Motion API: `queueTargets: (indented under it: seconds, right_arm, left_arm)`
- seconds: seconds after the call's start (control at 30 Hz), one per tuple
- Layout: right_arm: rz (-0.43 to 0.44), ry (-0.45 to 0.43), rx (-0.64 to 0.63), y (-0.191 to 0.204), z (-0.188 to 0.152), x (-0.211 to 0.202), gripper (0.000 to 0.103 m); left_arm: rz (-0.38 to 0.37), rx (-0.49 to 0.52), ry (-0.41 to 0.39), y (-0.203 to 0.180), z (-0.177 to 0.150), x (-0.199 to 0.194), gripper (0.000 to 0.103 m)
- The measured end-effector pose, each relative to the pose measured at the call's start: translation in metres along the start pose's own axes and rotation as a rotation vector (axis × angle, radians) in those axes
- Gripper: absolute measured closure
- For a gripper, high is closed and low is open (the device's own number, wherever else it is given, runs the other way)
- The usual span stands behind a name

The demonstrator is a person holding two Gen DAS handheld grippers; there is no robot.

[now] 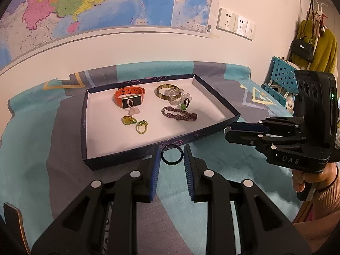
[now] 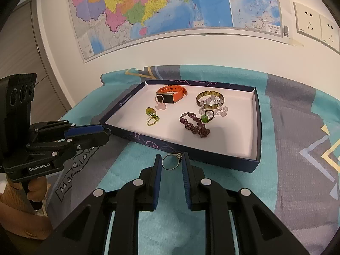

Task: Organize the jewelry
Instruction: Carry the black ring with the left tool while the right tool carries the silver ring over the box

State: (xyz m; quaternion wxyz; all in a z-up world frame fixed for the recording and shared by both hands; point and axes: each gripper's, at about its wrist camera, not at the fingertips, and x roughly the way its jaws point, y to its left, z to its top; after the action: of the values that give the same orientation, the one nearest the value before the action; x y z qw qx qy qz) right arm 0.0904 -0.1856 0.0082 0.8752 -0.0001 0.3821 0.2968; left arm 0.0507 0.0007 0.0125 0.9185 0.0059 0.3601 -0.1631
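Note:
My left gripper [image 1: 171, 155] is shut on a dark ring [image 1: 171, 163], held just in front of the near wall of a dark blue tray [image 1: 148, 149] with a white floor. My right gripper [image 2: 171, 161] is shut on a thin silver ring [image 2: 166, 163], held in front of the same tray [image 2: 212, 159]. In the tray lie an orange watch [image 1: 129, 97], a gold bangle [image 1: 163, 91], clear beads [image 1: 180, 97], a purple beaded bracelet [image 1: 179, 115] and small green and gold rings [image 1: 136, 123]. The right gripper also shows at the right of the left wrist view [image 1: 228, 131].
The tray lies on a teal and grey patterned cloth [image 1: 42, 148]. A map [image 1: 85, 4] and wall sockets [image 1: 235, 23] are on the wall behind. A blue perforated rack [image 1: 280, 80] and hanging bags stand at the far right.

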Motion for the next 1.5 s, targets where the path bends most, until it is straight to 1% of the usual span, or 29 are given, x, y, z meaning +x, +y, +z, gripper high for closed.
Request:
queueTargets:
  seconds: [0.7,1.5]
  right_arm:
    - [-0.01,-0.02,-0.009,-0.003,0.014,0.002,0.086]
    - [-0.001,-0.04,-0.005,-0.004,0.029,0.007,0.086]
  left_arm:
    - [0.011,-0.004,-0.028,0.003,0.01,0.0,0.08]
    - [0.024,-0.007,-0.035,0.01,0.021,0.012,0.08]
